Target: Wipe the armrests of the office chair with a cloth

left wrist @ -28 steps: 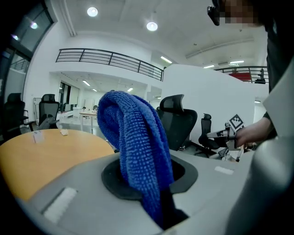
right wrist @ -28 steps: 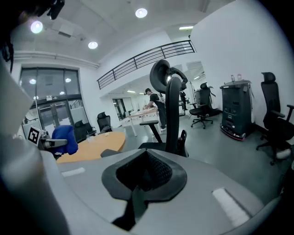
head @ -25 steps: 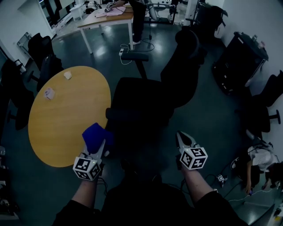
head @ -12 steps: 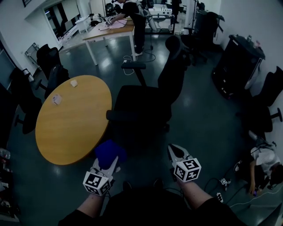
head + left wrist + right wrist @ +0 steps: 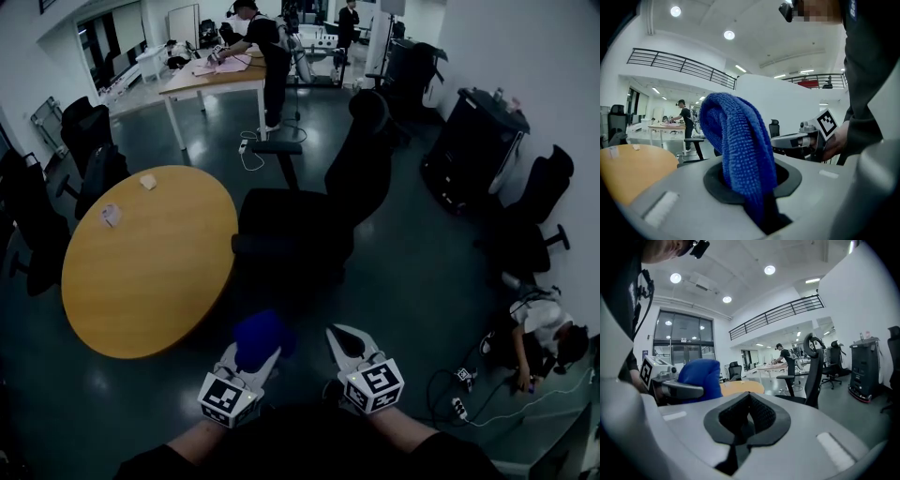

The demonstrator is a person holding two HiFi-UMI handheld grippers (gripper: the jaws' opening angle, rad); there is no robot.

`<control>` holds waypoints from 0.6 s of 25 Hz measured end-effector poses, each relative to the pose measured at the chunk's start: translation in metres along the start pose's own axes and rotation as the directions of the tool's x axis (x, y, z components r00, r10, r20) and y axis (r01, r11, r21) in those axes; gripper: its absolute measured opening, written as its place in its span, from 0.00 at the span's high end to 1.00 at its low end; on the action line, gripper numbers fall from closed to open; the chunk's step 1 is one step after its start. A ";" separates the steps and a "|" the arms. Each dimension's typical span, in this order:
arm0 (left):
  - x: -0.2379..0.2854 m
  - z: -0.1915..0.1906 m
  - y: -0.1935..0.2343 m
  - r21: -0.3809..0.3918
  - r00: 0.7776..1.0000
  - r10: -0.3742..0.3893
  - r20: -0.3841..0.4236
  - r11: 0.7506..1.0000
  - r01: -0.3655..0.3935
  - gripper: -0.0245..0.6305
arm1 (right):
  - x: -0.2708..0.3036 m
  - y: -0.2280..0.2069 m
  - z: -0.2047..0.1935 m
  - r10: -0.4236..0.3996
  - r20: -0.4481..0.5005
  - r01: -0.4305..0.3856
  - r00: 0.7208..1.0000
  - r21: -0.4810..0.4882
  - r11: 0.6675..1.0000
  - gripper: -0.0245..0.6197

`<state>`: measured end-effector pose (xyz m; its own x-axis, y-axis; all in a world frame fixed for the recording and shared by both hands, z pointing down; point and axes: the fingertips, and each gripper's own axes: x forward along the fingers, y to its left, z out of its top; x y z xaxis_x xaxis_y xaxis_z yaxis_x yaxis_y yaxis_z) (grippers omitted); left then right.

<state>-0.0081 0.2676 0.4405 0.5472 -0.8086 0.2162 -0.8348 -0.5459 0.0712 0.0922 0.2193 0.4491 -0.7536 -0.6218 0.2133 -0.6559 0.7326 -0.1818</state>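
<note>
A: Far left first, quick.
B: Round yellow wooden tabletop (image 5: 141,272). Two small pale items lie on it, too small to identify. Not task-related.

A: Left gripper?
B: Left gripper (image 5: 251,362) sits low in the head view, its fingers clenched on the blue microfibre cloth (image 5: 736,145). The cloth bunches up out of the fingers. It's held in the air, touching nothing else.

A: Chair?
B: Black high-backed office chair (image 5: 314,216), beyond both grippers and just beside the tabletop. Near armrest (image 5: 272,247) is on the person's side, far armrest (image 5: 279,146) across the seat. The cloth is apart from both.

A: Right gripper?
B: Right gripper (image 5: 747,417) is just beside the left one. Fingers pressed together, nothing between them.

A: Which step?
B: I'd call it the approach. Cloth in hand, no armrest contact, so wiping looks not begun.

A: Next move?
B: Probably bring the left gripper forward and down so the cloth lies on top of the near armrest, then stroke along its length. The chair likely swivels and rolls, so the right gripper could steady it. The far armrest needs a reach across or a walk round.

A: Any writing?
B: No readable brand or label. Only black-and-white square patterns, as on the right gripper's marker cube (image 5: 375,385). No letters.
</note>
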 end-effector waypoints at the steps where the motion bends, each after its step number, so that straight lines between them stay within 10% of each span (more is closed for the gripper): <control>1: -0.007 0.003 -0.001 0.003 1.000 -0.016 0.008 1.000 0.016 0.80 | 0.000 0.016 -0.002 0.006 -0.008 -0.007 1.000 -0.024 1.000 0.95; 15: -0.059 0.011 -0.034 0.045 0.992 -0.124 0.038 0.992 0.122 0.80 | -0.025 0.119 -0.013 0.067 -0.002 -0.067 0.998 -0.131 0.989 0.95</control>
<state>-0.0117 0.3314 0.4144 0.6481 -0.7427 0.1684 -0.7583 -0.6497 0.0528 0.0334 0.3252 0.4347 -0.7958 -0.5708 0.2022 -0.5929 0.8024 -0.0681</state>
